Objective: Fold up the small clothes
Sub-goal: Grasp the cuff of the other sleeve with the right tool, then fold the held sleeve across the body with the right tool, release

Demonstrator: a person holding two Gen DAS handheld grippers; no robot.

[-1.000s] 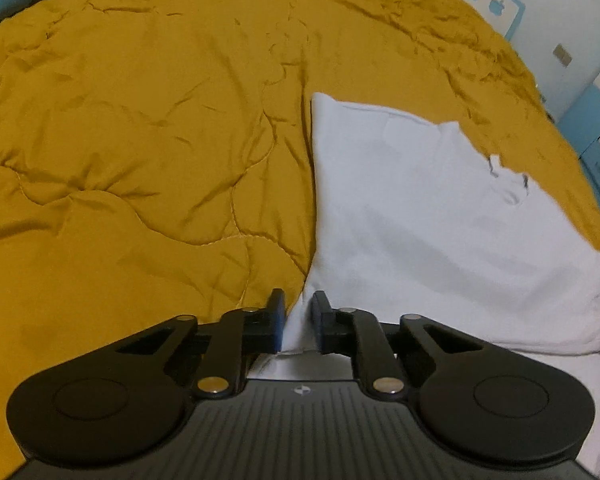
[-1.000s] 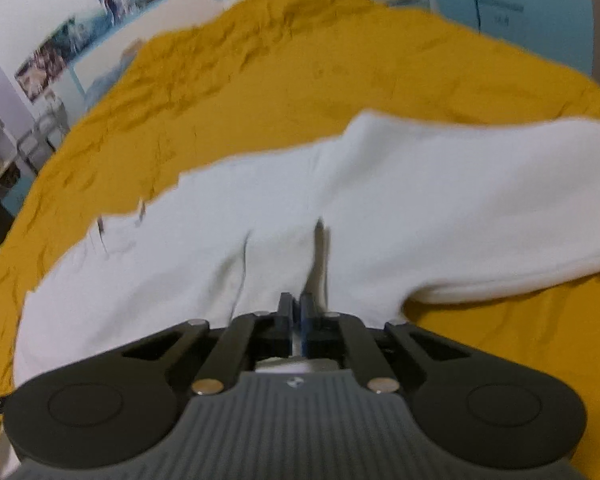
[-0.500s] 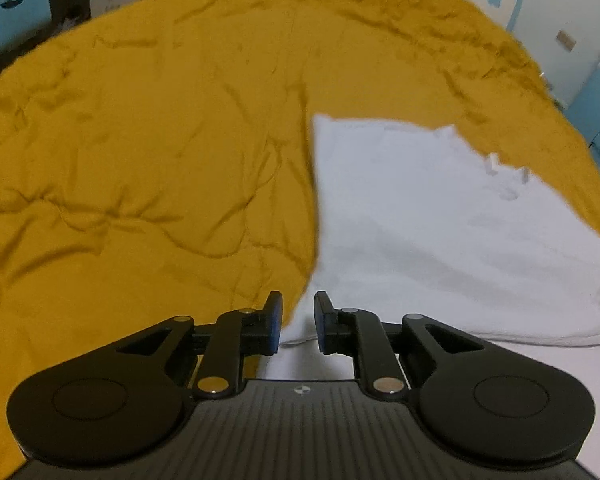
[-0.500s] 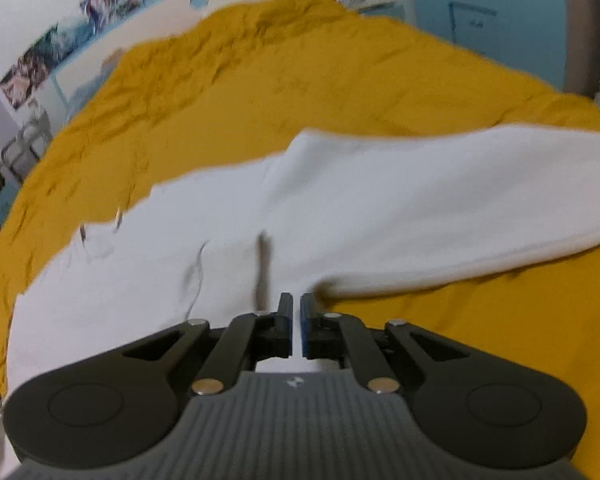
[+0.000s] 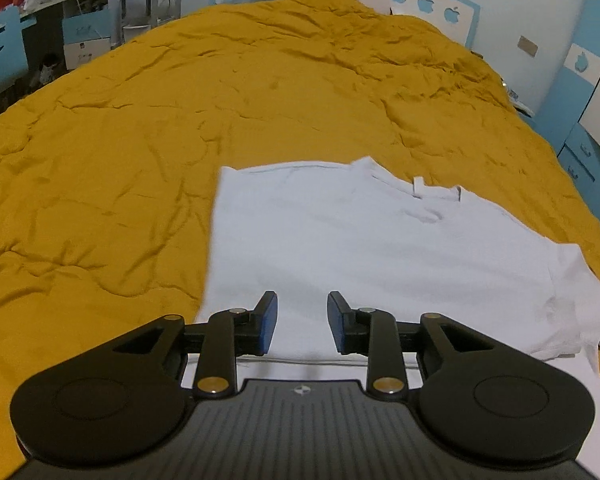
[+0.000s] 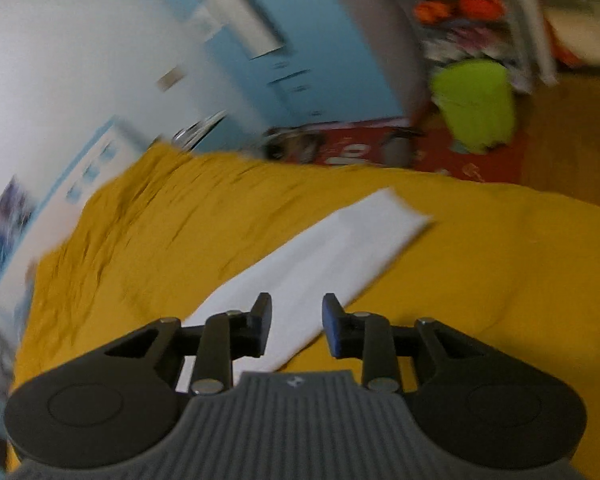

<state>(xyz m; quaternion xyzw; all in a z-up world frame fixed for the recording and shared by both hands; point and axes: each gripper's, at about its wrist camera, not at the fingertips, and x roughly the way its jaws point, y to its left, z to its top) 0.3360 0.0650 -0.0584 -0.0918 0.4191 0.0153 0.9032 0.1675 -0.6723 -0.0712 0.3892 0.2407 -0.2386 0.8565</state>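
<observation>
A white T-shirt lies flat on the mustard-yellow bedspread, its left side folded in to a straight edge and its collar towards the far side. My left gripper hovers above the shirt's near hem, its jaws opening, with nothing pinched between the blue pads. In the blurred right wrist view a long white strip of the shirt runs away across the bedspread. My right gripper is over its near end, jaws opening and empty.
The bed's far edge meets a white and blue wall. A desk and chairs stand beyond the bed at the upper left. In the right wrist view a lime-green bin and a red mat lie on the floor past the bed.
Both grippers let go of the shirt and opened. The left one lifted and drew back. The right one swung fast to the side and rolled, so its view now looks towards the room's floor.
</observation>
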